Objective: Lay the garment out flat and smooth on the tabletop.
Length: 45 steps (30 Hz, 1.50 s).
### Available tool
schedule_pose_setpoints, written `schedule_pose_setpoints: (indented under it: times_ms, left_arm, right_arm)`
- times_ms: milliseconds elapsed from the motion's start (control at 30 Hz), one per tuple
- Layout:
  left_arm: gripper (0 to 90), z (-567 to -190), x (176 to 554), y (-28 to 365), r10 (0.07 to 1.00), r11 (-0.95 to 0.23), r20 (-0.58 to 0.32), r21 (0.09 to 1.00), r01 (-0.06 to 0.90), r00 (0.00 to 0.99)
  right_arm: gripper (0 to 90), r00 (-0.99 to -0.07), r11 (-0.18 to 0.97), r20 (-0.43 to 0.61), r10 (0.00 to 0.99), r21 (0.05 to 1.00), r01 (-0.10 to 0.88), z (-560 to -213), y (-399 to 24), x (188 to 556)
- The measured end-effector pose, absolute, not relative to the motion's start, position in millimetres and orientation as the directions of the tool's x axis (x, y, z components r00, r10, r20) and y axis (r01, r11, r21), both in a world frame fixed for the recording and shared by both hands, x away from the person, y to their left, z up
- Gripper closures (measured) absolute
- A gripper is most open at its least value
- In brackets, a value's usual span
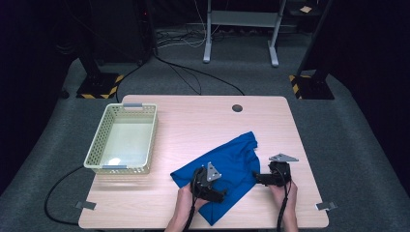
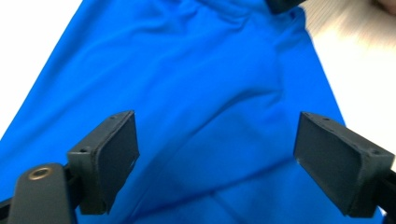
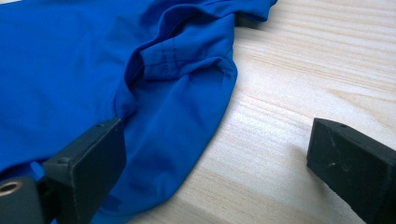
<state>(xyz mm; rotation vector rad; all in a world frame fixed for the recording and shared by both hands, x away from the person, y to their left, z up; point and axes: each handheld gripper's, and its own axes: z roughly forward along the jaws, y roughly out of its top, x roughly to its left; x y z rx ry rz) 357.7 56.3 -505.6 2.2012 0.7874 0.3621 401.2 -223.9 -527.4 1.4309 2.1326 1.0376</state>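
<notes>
A pale wooden table with rounded corners (image 1: pixel 193 125) takes up the middle of the high view, standing on grey carpet with black stands and cables along the top of the frame. A small round dark hole (image 1: pixel 237 108) sits near the table's far edge, just right of centre.

A cream perforated plastic basket (image 1: pixel 95 145), rectangular and with nothing in it, stands in the left part of the tabletop, well apart from everything else.

A bright blue cloth garment (image 1: pixel 232 157) lies crumpled in the lower middle of the high view, stretching from the table's near edge up and to the right. In the right gripper view its stitched hem (image 3: pixel 163 58) bunches into a fold in the upper centre, and the cloth's edge curves across the bare wood.

The left gripper (image 1: pixel 218 195), held by a hand at the bottom centre, hangs over the lower part of the garment. In the left gripper view its jaws stand wide, with blue cloth spread below and between them, pads not pressing on it.

The right gripper (image 1: pixel 257 179), at the lower right of centre, sits at the garment's right edge. In its own view the jaws gape wide: the left one is over the cloth, the right one over bare wood, gripping nothing.
</notes>
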Motion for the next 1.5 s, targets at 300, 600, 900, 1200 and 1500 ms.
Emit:
schedule_pose_setpoints:
  times_ms: [300, 600, 900, 1200, 1500]
  left_arm:
    - [21.3, -502, 368, 15, 0.603, -0.578, 0.04, 0.71, 0.403, 0.797]
    - [43.2, -514, 374, -6, 0.625, -0.591, 0.055, 0.685, 0.426, 0.779]
    - [75.4, -511, 374, -1, 0.627, -0.577, 0.055, 0.702, 0.417, 0.777]
    - [85.0, -502, 382, 7, 0.634, -0.564, 0.054, 0.714, 0.414, 0.772]
    - [85.4, -491, 399, 25, 0.664, -0.496, -0.016, 0.739, 0.456, 0.748]
  right_arm:
    - [4.8, -0.414, 0.212, 0.094, 0.905, 0.745, 0.632, -527, -224, 401]
    - [4.9, -0.418, 0.219, 0.087, 0.904, 0.745, 0.63, -527, -223, 401]
    - [5.7, -0.414, 0.224, 0.078, 0.907, 0.744, 0.63, -527, -223, 401]
    - [5.8, -0.414, 0.221, 0.081, 0.907, 0.745, 0.629, -527, -223, 401]
    - [5.9, -0.417, 0.22, 0.085, 0.905, 0.746, 0.629, -527, -223, 401]
